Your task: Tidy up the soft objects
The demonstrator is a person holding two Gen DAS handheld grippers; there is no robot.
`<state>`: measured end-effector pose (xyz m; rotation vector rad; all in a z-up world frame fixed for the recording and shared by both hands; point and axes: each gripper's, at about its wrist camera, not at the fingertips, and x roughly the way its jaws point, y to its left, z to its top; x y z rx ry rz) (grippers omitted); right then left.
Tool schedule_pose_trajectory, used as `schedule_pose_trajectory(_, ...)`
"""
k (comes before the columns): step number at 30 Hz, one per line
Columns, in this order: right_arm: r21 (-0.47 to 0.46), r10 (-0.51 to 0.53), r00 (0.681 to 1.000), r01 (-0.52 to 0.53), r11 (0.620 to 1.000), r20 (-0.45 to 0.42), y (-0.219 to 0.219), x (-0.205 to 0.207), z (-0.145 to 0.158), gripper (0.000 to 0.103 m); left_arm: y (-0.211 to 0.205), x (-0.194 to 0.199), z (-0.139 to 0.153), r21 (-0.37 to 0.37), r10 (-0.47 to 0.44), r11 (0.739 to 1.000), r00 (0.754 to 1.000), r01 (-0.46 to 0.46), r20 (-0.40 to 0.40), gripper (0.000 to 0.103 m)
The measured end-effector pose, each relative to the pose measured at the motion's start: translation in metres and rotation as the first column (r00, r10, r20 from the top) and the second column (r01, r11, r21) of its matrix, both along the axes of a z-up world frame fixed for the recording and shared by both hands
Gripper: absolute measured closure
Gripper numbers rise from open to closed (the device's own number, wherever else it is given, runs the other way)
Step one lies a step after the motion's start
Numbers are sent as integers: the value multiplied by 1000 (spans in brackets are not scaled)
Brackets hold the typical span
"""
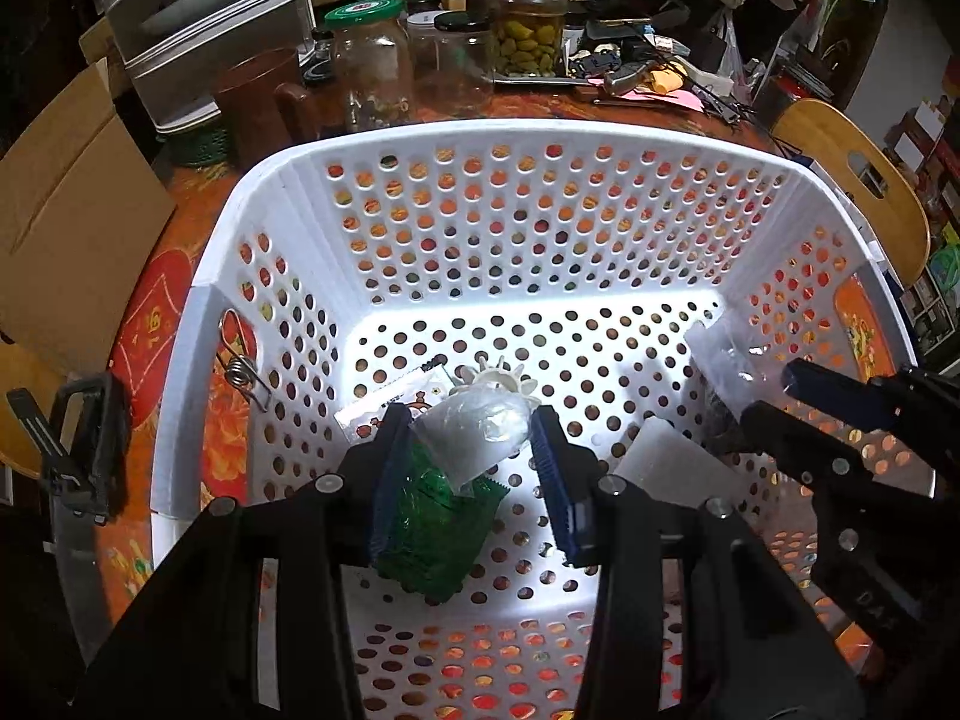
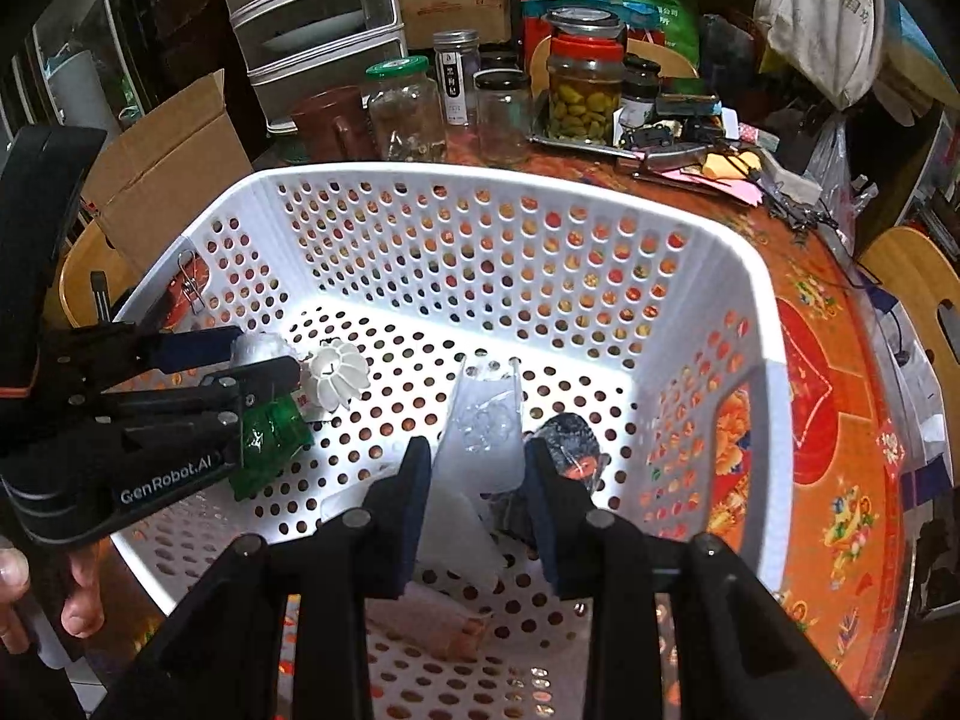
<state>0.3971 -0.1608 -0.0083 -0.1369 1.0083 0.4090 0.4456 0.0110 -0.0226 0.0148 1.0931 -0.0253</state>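
Both tongs reached down into the white basket on the table, each carrying soft packets. The left tongs were part-way closed on two things at once: a green packet hanging down toward the near side, and a clear pouch bunched above it toward the tips. The left pad pressed on the green packet; whether the right pad touched the pouch could not be told from the left wrist view (the right wrist view showed both packets clamped between the jaws). Just beyond the tips lay a white ribbed piece and a printed sachet on the basket floor.

The right tongs stood narrow around a clear bag, its long axis running away from the camera along the fingers, upright and leaning toward the far wall. A dark packet lay just right of the right jaw, and a white sheet below the bag.

Both loads hung near the floor, so letting go probably came next; each load lay straight ahead of its own tongs, the left's toward the left, the right's nearer the right wall.
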Motion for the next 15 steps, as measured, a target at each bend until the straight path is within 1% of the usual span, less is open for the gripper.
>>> schedule_pose_trajectory(2, 14, 4, 1000, -3, 1000, -2, -1, 0, 1, 69, -1, -2, 2, -7, -7, 1000, 1000, 7, 5, 49)
schedule_pose_trajectory(3, 18, 5, 1000, -5, 1000, -3, -1, -1, 1, 61, -2, -3, 3, -5, -12, 1000, 1000, 12, 13, 45)
schedule_pose_trajectory(4, 22, 9, 1000, -9, 1000, 1, -1, -2, 1, 57, -3, -5, 5, 3, -20, 1000, 999, 20, 27, 36)
schedule_pose_trajectory(5, 25, 14, 1000, -14, 1000, 3, -1, -3, 1, 56, -5, -6, 7, 10, -29, 1000, 999, 29, 36, 30)
schedule_pose_trajectory(7, 26, 17, 1000, -17, 1000, 11, 0, -6, 4, 48, -8, -8, 9, 20, -36, 999, 999, 35, 41, 24)
schedule_pose_trajectory(9, 33, 21, 999, -22, 999, 24, 1, -9, 8, 42, -9, -10, 12, 18, -35, 999, 998, 35, 47, 23)
schedule_pose_trajectory(10, 38, 20, 999, -22, 999, 35, 0, -12, 12, 36, -9, -11, 13, 17, -35, 999, 998, 35, 54, 23)
schedule_pose_trajectory(13, 49, 20, 998, -23, 999, 64, -5, -20, 21, 27, -6, -18, 21, 30, -29, 999, 996, 26, 87, 22)
schedule_pose_trajectory(15, 62, 15, 997, -20, 998, 79, -10, -26, 28, 22, -4, -26, 30, 24, -31, 999, 992, 28, 120, 20)
